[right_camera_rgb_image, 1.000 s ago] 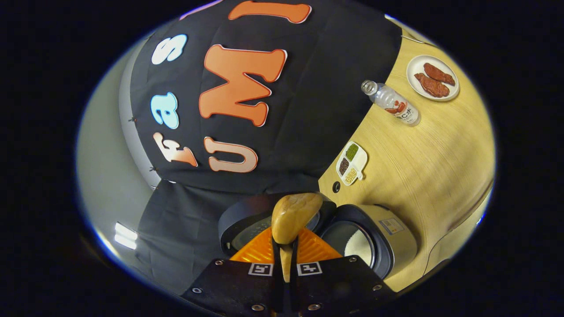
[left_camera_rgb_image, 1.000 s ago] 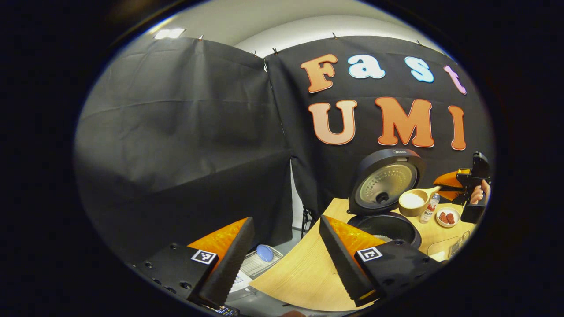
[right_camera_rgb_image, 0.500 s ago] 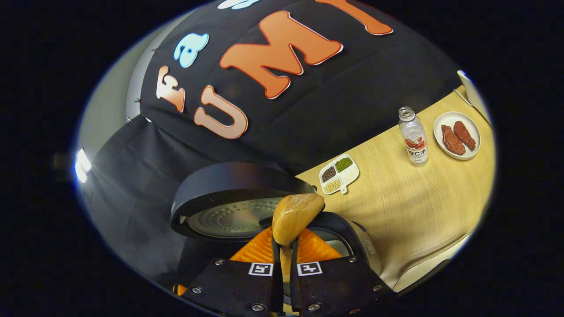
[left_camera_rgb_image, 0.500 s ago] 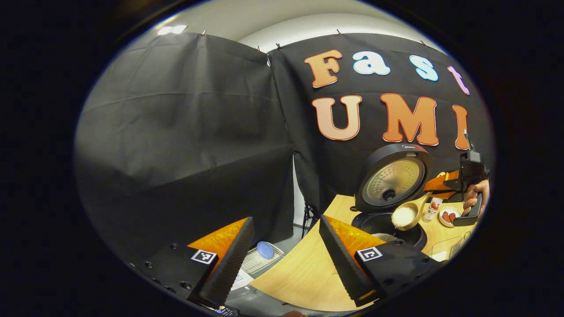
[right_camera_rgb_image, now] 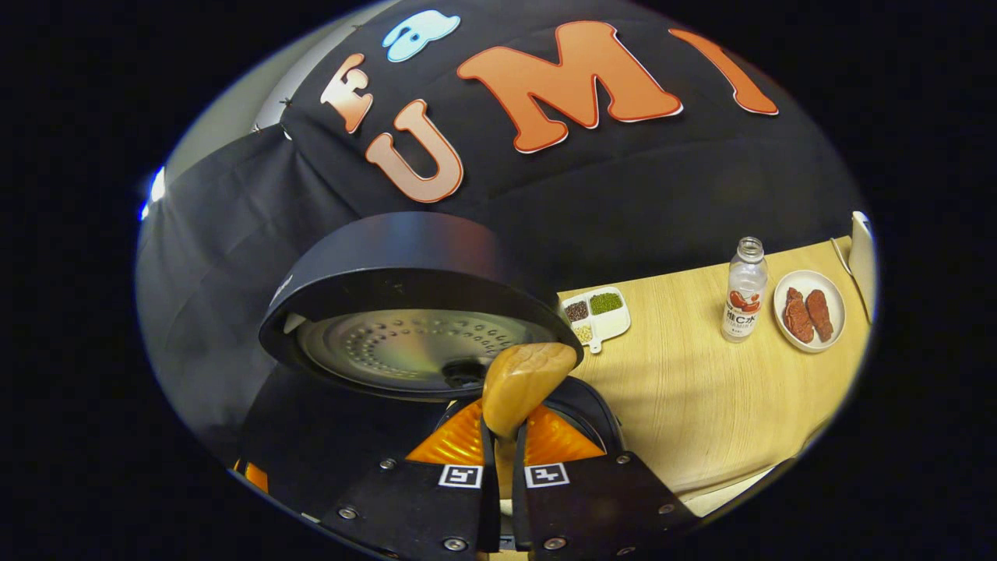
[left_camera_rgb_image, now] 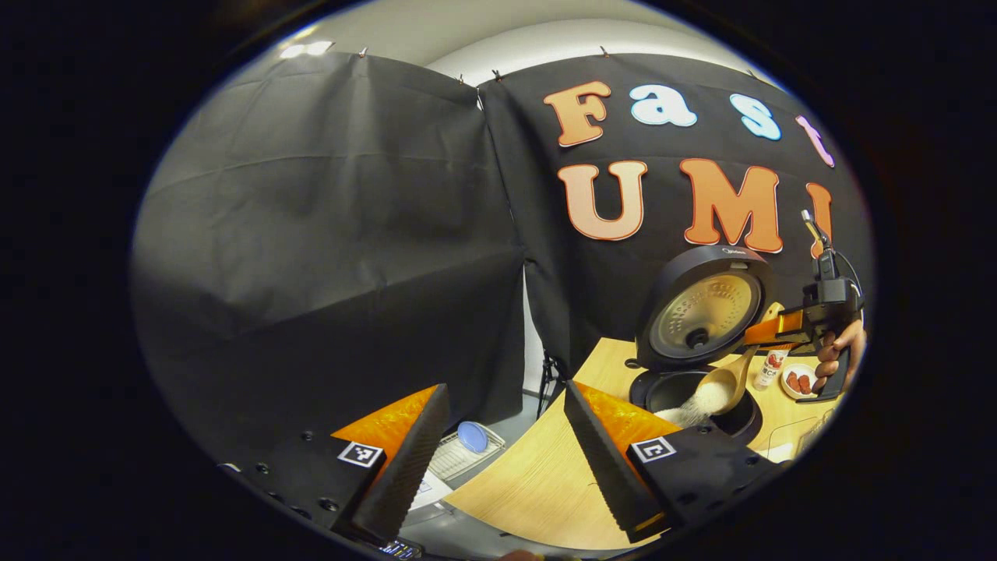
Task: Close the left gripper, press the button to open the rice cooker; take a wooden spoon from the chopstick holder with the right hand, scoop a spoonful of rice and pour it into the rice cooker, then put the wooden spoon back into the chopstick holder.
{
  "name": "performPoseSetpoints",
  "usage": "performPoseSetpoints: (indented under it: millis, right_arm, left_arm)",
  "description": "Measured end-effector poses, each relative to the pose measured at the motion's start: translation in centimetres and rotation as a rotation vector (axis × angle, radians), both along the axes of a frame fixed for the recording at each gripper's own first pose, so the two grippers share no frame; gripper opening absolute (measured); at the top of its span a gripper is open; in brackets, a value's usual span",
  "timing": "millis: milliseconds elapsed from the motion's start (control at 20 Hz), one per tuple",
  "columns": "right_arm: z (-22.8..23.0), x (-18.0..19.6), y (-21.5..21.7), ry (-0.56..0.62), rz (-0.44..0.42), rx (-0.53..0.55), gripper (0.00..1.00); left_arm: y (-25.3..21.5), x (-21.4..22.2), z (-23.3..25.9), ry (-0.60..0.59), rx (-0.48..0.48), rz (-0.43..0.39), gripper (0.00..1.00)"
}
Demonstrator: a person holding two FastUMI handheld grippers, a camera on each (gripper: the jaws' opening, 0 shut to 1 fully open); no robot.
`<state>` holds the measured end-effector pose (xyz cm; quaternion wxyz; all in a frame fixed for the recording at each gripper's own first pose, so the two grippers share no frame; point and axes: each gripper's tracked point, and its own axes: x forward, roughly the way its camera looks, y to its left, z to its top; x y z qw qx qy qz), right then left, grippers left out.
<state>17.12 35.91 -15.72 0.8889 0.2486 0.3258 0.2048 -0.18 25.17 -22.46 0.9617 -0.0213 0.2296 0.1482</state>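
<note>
**Rice tips into the pot**

The right claw (right_camera_rgb_image: 498,452) pinches the wooden spoon (left_camera_rgb_image: 724,383) by its handle. The handle runs up toward the claw, and the bowl tips down over the open rice cooker (left_camera_rgb_image: 697,389) on the worktop (right_camera_rgb_image: 701,405). White rice (left_camera_rgb_image: 693,407) spills from it. The bowl hides the pot from the right gripper view. The left claw (left_camera_rgb_image: 498,460) hangs wide apart, holding nothing.

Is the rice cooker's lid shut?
No, the lid stands raised behind the open pot while rice spills from the wooden spoon.
</note>
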Motion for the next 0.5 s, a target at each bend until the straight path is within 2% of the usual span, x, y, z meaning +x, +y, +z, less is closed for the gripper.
performPoseSetpoints:
  millis: [500]
  right_arm:
    - [2.2, 0.0, 1.4, -0.160, 0.098, -0.155, 0.06]
  left_arm:
    - [0.0, 0.4, 0.4, -0.012, 0.015, -0.003, 1.00]
